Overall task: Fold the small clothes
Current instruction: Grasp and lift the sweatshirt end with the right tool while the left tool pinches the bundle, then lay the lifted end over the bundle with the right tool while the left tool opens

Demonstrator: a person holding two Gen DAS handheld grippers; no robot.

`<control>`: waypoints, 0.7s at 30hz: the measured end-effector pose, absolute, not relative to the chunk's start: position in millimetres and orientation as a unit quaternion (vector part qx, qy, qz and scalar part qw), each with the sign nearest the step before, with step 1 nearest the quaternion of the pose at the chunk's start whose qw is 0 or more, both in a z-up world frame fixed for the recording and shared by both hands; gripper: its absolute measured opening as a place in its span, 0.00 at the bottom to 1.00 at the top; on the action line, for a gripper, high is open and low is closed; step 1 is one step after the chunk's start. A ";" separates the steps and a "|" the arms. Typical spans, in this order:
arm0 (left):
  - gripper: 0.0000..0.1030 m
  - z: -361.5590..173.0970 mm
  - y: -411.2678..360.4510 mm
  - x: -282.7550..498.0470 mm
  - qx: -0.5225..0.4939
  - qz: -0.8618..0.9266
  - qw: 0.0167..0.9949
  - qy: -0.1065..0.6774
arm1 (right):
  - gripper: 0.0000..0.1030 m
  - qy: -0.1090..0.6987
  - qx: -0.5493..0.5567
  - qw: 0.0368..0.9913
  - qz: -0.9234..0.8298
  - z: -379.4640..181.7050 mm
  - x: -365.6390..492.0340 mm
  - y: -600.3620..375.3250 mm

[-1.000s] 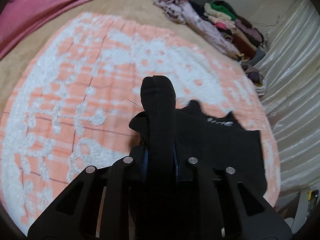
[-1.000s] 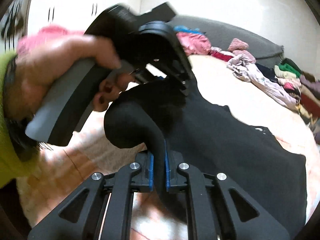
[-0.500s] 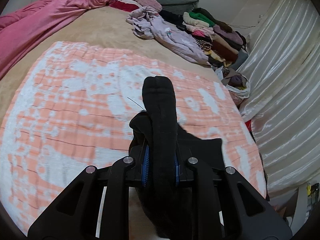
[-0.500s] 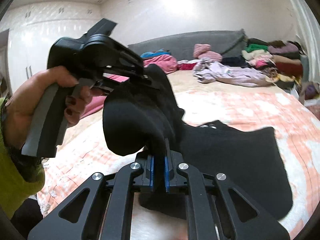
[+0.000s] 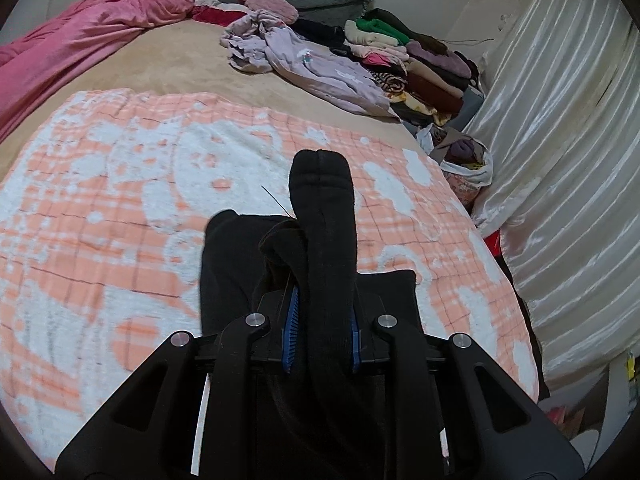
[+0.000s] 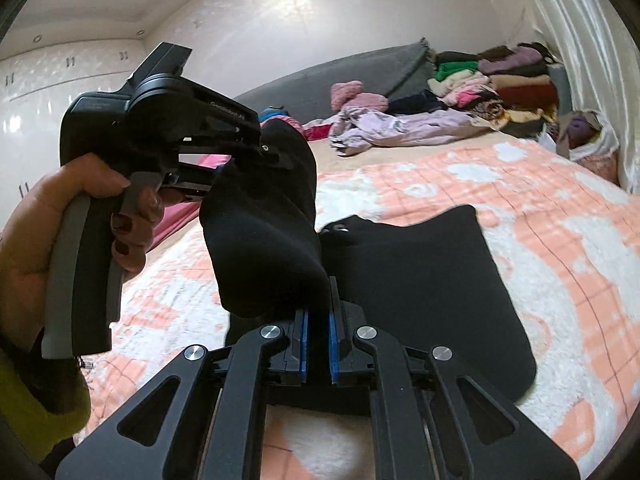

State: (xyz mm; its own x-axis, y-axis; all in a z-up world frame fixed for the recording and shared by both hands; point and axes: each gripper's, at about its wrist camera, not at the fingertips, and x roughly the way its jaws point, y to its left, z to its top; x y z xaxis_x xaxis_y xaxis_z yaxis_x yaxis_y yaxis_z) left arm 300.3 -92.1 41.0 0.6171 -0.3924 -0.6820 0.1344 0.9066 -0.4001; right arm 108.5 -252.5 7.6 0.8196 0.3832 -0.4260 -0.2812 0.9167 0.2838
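Note:
A small black garment (image 6: 424,280) hangs lifted above the orange and white blanket (image 6: 560,216). My right gripper (image 6: 318,344) is shut on one bunched edge of it. My left gripper (image 5: 320,332) is shut on another fold of the black garment (image 5: 324,240), which sticks up between its blue pads. In the right wrist view the left gripper (image 6: 256,156) sits at the upper left, held by a hand (image 6: 40,220), with cloth pinched in it. The lower part of the garment drapes down onto the blanket (image 5: 100,200).
A pink cover (image 5: 72,44) lies at the far left of the bed. A lilac garment (image 5: 316,64) and a stack of folded clothes (image 5: 408,64) sit at the far right by the grey headboard (image 6: 360,68). A shiny curtain (image 5: 560,140) and a bag of clothes (image 5: 464,156) border the right side.
Both grippers have lifted and swung the black garment across the blanket. The right gripper has rolled, so the room now looks more level. The left view now shows more of the bed's far end.

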 end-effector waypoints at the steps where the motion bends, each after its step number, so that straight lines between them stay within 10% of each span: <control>1: 0.12 39.4 -97.0 299.7 -0.157 -0.150 0.885 0.412 | 0.06 0.245 0.107 0.948 0.170 4.8 109.3 -255.5; 12: 0.18 6.6 -135.6 305.2 -0.181 -0.169 0.873 0.421 | 0.06 0.271 0.171 0.939 0.128 -21.4 117.2 -294.9; 15: 0.40 1.7 -138.8 302.6 -0.172 -0.184 0.872 0.419 | 0.08 0.277 0.179 0.936 0.122 -25.1 118.7 -298.0; 17: 0.71 0.9 -138.1 300.8 -0.174 -0.197 0.867 0.423 | 0.09 0.278 0.181 0.936 0.116 -24.8 118.0 -298.5; 21: 0.71 0.3 -136.4 292.3 -0.153 -0.210 0.869 0.421 | 0.12 0.288 0.190 0.933 0.102 -25.7 114.2 -302.5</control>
